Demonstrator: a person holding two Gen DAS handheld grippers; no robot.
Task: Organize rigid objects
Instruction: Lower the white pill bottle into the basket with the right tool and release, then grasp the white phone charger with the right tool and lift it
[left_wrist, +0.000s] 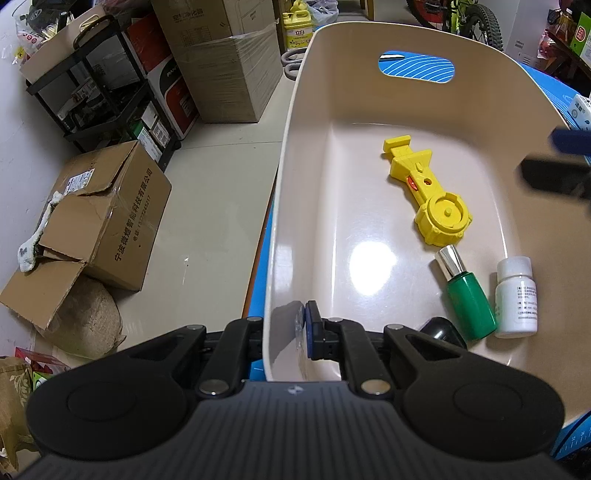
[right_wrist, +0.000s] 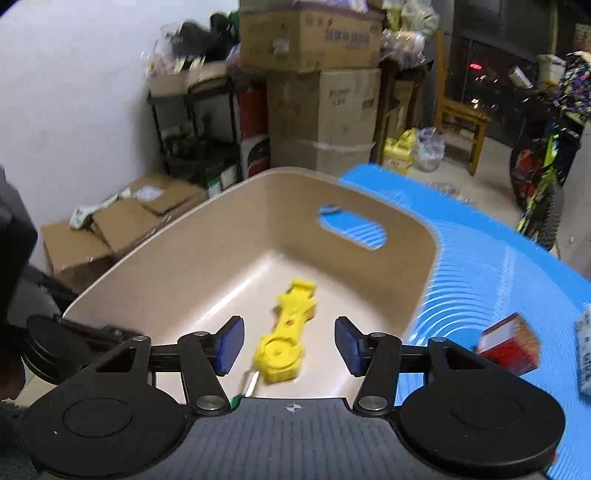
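Note:
A beige plastic bin (left_wrist: 306, 155) with a handle slot stands on a blue ribbed mat (right_wrist: 480, 273). In it lie a yellow toy tool (left_wrist: 428, 192), a green bottle with a silver cap (left_wrist: 467, 295), a white pill bottle (left_wrist: 517, 299) and a small black round object (left_wrist: 441, 330). My left gripper (left_wrist: 299, 326) is shut on the bin's near wall, one blue pad inside and the other finger hidden behind the wall. My right gripper (right_wrist: 289, 334) hangs open over the bin (right_wrist: 221, 236), the yellow toy (right_wrist: 284, 343) below the gap and untouched. Its blurred fingers (left_wrist: 554, 175) show at the right edge.
A red box (right_wrist: 509, 347) and a white packet (right_wrist: 585, 350) lie on the mat right of the bin. On the floor to the left are a torn cardboard box (left_wrist: 107, 229), a black rack (left_wrist: 96, 92) and stacked cartons (left_wrist: 229, 62). A bicycle (right_wrist: 543, 177) stands far right.

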